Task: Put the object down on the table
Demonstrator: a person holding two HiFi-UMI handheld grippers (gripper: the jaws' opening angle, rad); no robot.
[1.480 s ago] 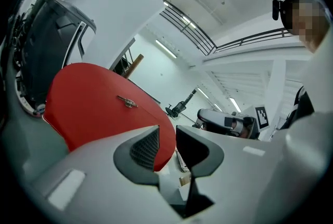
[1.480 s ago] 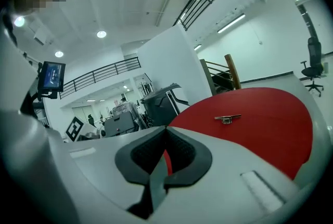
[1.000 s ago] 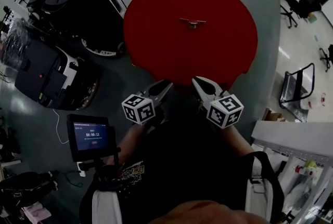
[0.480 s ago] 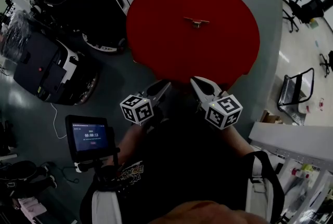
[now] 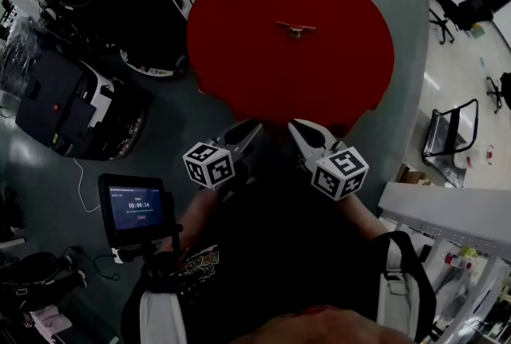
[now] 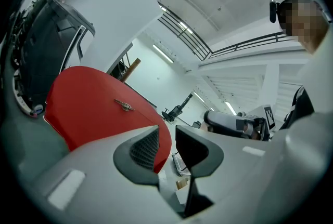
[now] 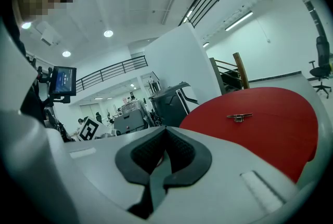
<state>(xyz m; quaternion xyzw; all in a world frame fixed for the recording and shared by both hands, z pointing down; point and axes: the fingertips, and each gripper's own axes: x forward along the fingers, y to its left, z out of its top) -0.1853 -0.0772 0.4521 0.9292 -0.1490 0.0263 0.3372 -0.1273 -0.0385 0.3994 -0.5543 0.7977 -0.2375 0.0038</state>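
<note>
The small metal object [image 5: 294, 30] lies flat on the round red table [image 5: 247, 87], a little past its middle as I look down, with bare red cloth all round it and nothing touching it. As far as I can judge, the putting-down itself is done. My left gripper [image 5: 252, 128] hangs just off the near edge of the table, close in front of my body. Its own view shows the two dark pads standing apart with only the room and the table's edge visible through the gap, so it is released and carries nothing. My right gripper [image 5: 294, 125] sits beside it, equally short of the table, and its pads are pressed together along their whole length with nothing caught between them: clenched, but on air. Both tools are well apart from the object (which from either gripper view is only a thin glint on the red, too small for me to say exactly what it is). I see nothing left of the task except perhaps lowering my hands to rest. The piece looks settled, not tilted or near any rim, so I would not expect it to shift or need a second touch.
</note>
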